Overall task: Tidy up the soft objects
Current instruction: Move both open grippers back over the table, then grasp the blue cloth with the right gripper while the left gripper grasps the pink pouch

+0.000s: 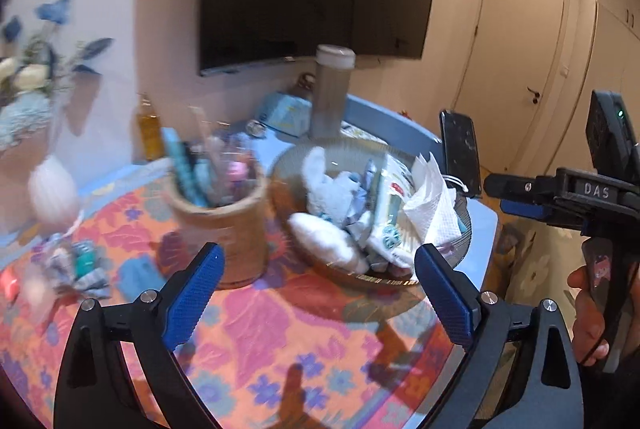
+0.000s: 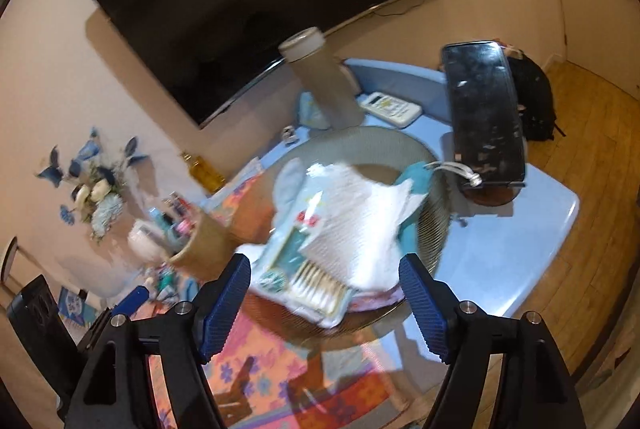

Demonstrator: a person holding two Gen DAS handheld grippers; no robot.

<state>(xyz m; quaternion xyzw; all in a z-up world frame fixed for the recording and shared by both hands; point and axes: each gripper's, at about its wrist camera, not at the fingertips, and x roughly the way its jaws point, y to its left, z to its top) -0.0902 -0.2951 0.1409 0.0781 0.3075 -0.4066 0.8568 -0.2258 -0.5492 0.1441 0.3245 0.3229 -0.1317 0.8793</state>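
Note:
A round glass bowl [image 1: 292,157] on the flowered table holds soft things: white socks [image 1: 324,237], a white paper napkin [image 1: 432,205], a cotton-swab packet [image 1: 390,213] and bluish cloth. My left gripper [image 1: 320,293] is open and empty, just in front of the bowl. My right gripper [image 2: 328,297] is open and empty, hovering at the near rim of the bowl [image 2: 432,165], over the napkin [image 2: 360,213] and swab packet [image 2: 304,269]. The right gripper also shows at the right edge of the left wrist view [image 1: 508,197].
A woven cup of pens [image 1: 224,225] stands left of the bowl. A tall bottle [image 1: 332,89], a phone on a stand [image 2: 484,117], a remote [image 2: 390,107] and an oil bottle [image 1: 148,125] sit behind. Small cloth items [image 1: 80,269] lie at left.

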